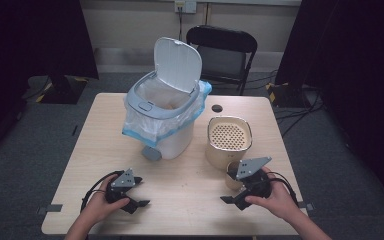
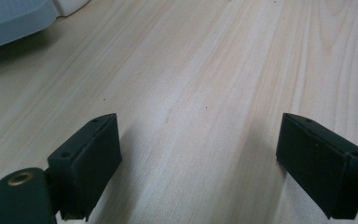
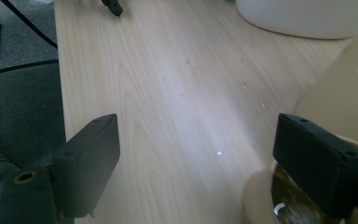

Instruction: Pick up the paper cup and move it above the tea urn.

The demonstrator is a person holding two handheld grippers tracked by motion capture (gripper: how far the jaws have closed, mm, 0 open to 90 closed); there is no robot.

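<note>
On the pale wooden table (image 1: 190, 192) stand one white pedal bin (image 1: 166, 107) with its lid up and a blue-edged liner, one beige strainer tub (image 1: 228, 140) and one small tan cup (image 1: 232, 176) — the right gripper (image 1: 233, 200), jaws apart and empty, hovers just beside that cup, while the left gripper (image 1: 136, 192) gapes over bare wood.

Wooden table (image 1: 180, 195): white lidded bin (image 1: 166, 107) with liner, lid raised; beige strainer container (image 1: 229, 140); small cup (image 1: 232, 176) beside right gripper (image 1: 233, 200); left gripper (image 1: 137, 192) near front edge.
</note>
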